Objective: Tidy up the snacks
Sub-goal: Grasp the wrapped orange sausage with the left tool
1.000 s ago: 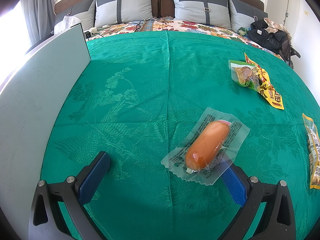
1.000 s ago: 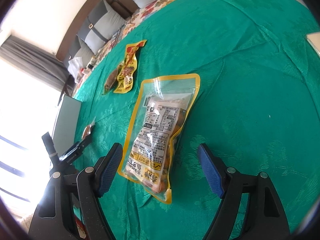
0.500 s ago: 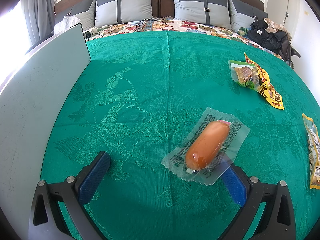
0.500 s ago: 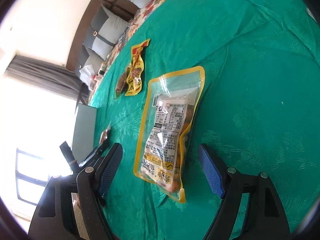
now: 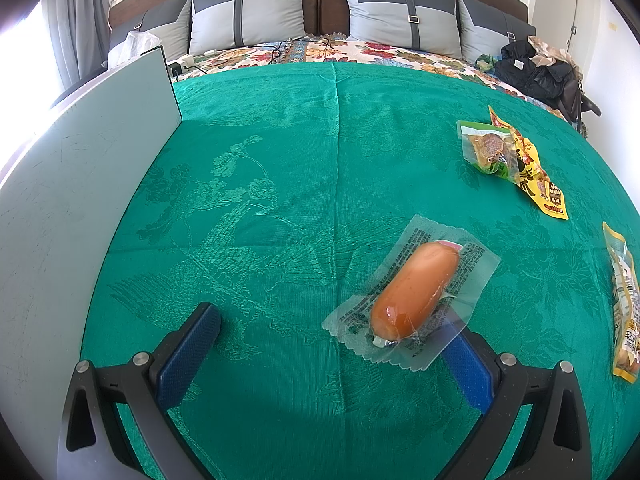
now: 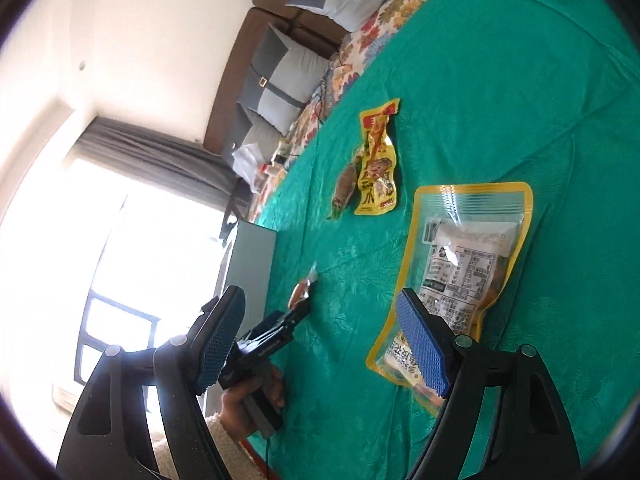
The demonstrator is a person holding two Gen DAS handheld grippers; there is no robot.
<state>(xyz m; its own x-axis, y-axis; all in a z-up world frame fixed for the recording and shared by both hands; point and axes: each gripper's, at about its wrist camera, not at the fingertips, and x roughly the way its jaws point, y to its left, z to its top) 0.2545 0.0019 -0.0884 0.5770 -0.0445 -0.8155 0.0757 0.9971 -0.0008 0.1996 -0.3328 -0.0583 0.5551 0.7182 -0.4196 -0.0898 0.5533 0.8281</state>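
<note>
A sausage in a clear wrapper (image 5: 416,292) lies on the green cloth (image 5: 280,160), its near corner over the right fingertip of my left gripper (image 5: 328,356), which is open and not pressing on it. My right gripper (image 6: 322,344) is open and empty above the cloth. A yellow-edged clear pouch (image 6: 464,264) lies behind its right finger (image 6: 424,348), not between the two. That pouch (image 5: 622,304) also shows at the right edge of the left wrist view. A yellow packet (image 6: 378,164) and a brown snack pack (image 6: 344,188) lie farther off.
A pale grey board (image 5: 80,200) stands along the cloth's left side. In the right wrist view a hand (image 6: 256,396) holds the left gripper (image 6: 276,336) by the sausage (image 6: 299,294). Pillows (image 5: 248,12) and a pile of dark clothes (image 5: 536,68) lie beyond the cloth.
My right gripper has lifted and swung left, so the pouch has moved from between its fingers to behind the right one. The left gripper and sausage have not moved.
</note>
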